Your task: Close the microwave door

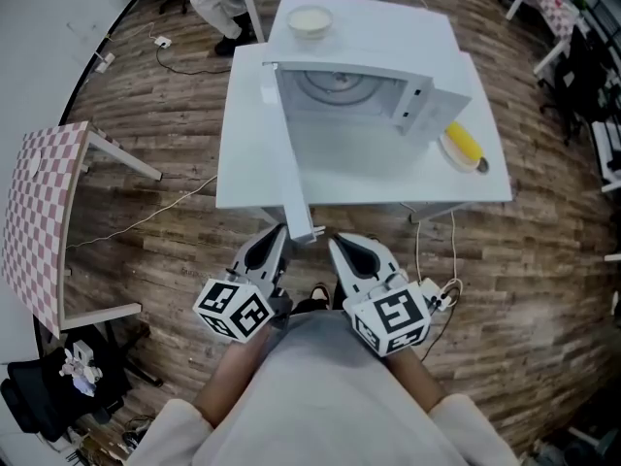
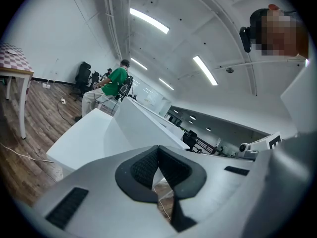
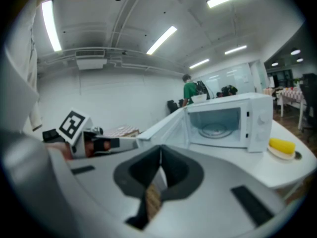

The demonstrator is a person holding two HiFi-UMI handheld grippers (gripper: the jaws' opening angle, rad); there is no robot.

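A white table carries the microwave and a plate.

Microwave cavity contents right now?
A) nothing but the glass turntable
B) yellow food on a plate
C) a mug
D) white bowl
A: the open microwave shows only its turntable inside. The bowl sits on the table behind it, and the yellow food lies outside, by its control-panel side.

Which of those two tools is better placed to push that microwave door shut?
The left tool, probably: it sits on the outer side of the open door, ready to push. The right tool is on the inner side.
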